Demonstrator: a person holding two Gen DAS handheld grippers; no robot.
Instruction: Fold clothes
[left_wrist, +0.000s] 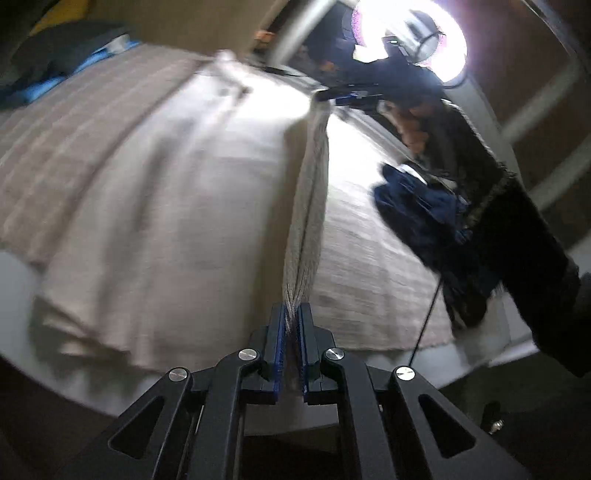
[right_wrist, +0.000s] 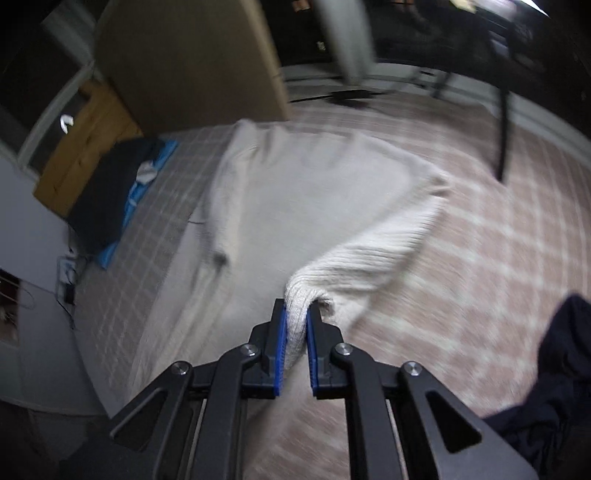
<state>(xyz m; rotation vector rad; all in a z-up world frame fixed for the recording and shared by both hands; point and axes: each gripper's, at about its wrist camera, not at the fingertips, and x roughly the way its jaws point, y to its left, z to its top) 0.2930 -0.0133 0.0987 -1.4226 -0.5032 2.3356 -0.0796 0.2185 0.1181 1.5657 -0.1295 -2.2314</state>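
I count one cream sweater, one checked bedcover, one dark navy garment, and my two grippers.

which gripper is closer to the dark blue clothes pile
Right. In the left wrist view the right gripper is just above the pile; the left gripper is further off, both clamping the sweater.

Pink checked bedcover, wooden cabinet, tan headboard, bright ring lamp
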